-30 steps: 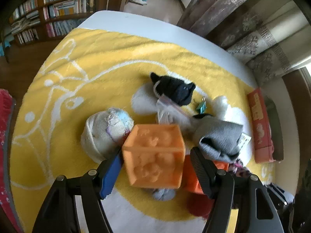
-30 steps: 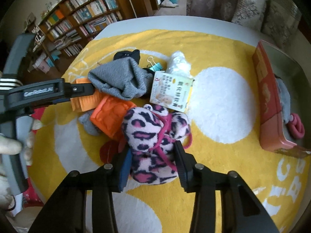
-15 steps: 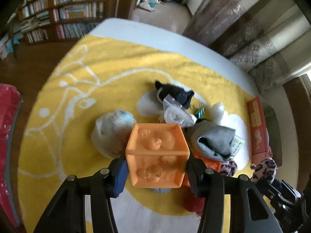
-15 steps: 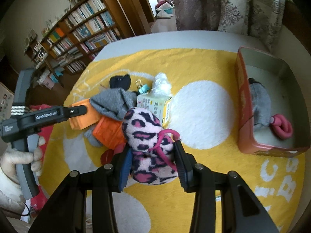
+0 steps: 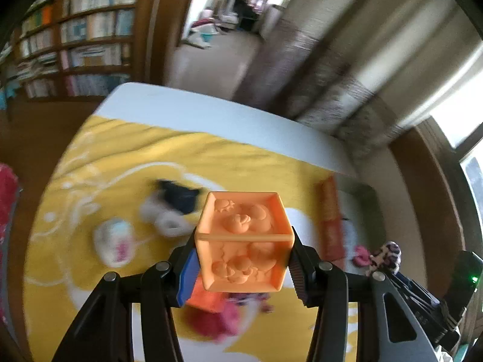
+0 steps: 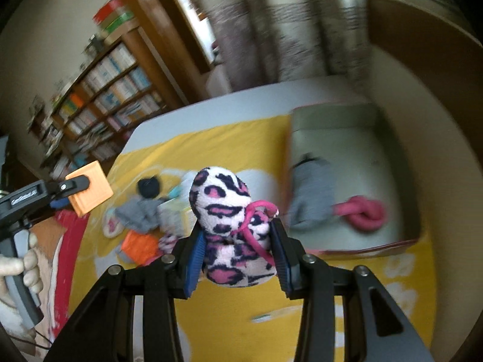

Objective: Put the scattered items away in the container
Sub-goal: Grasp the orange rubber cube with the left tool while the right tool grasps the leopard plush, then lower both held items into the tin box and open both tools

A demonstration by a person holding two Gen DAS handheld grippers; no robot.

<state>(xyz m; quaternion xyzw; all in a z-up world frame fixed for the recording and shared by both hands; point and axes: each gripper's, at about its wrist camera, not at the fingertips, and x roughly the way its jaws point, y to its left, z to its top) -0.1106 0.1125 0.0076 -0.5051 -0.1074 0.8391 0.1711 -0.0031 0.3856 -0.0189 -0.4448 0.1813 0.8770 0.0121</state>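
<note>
Above yellow rug (image 6: 229, 150): left gripper (image 5: 243, 267) pinching one orange cube (image 5: 244, 241); right gripper (image 6: 238, 256) pinching one leopard plush (image 6: 232, 226).

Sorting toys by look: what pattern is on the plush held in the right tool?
White with pink-and-black leopard spots on the plush; clearest in the right wrist view.

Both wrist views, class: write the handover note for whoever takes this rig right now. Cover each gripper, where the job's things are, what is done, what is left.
Left gripper: jaws shut on the orange cube, lifted off the yellow blanket.
Right gripper: jaws shut on the leopard-print plush, also in the air.
Container: at the blanket's right edge, already holding a grey cloth and a pink knotted rope.
Left: drop both held items in, then clear the pile on the blanket: grey clothes, a black item, an orange piece and others, too blurred to list fully.
</note>
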